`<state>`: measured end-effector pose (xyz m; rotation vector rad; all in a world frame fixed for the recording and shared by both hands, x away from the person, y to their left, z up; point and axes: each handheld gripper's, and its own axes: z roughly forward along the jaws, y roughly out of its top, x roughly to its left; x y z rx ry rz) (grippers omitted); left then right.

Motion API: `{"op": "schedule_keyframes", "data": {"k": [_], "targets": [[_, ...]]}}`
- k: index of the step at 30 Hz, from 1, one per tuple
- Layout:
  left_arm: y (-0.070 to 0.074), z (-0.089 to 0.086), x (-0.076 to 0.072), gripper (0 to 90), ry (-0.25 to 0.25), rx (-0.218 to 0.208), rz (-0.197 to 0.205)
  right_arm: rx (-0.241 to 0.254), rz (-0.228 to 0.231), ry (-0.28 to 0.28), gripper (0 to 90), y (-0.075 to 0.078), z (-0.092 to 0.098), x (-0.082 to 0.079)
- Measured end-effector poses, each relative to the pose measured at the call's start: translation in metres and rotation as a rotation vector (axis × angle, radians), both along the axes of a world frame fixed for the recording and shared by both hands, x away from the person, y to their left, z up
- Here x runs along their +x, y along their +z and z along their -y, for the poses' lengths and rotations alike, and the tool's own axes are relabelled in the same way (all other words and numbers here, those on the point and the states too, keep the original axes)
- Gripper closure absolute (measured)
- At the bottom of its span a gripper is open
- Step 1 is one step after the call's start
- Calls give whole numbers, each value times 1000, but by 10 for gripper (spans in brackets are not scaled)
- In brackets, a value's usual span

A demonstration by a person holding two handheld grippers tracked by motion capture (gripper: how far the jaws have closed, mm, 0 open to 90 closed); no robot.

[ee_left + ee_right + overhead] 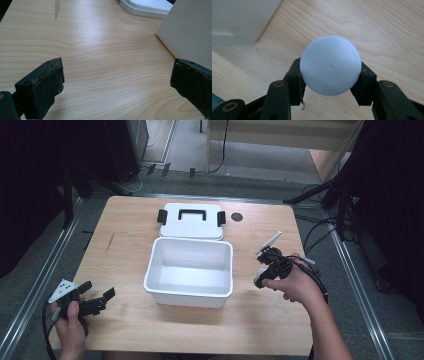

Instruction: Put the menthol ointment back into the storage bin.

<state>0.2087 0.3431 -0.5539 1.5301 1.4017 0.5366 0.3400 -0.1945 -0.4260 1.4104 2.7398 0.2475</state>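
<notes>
The left gripper (98, 298) rests near the table's (125, 227) left edge, jaws spread wide; the open white box (190, 270) sits mid-table, lid (191, 220) behind; the right gripper (330, 83) pinches a pale blue ball (330, 68) right of the box

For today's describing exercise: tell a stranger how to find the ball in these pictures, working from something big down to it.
Start at the open white box in the middle of the wooden table, its lid lying behind it. Look to the box's right, where the right gripper is held. The pale blue ball sits clamped between its black jaws: the one round, smooth thing among boxy white plastic.
</notes>
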Motion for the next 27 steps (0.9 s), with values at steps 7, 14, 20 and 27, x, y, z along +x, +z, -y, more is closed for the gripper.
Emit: {"op": "schedule_keyframes", "data": {"k": [7, 14, 20, 27], "targets": [[0, 0, -1, 0, 9, 3, 27, 9, 3, 18, 520, 25, -12, 2], [1, 2, -3, 0, 17, 22, 47, 18, 0, 48, 520, 45, -27, 4], [1, 2, -3, 0, 24, 25, 51, 9, 10, 78, 520, 63, -41, 7], [1, 2, -3, 0, 23, 21, 52, 1, 14, 99, 521, 79, -55, 8]]}}
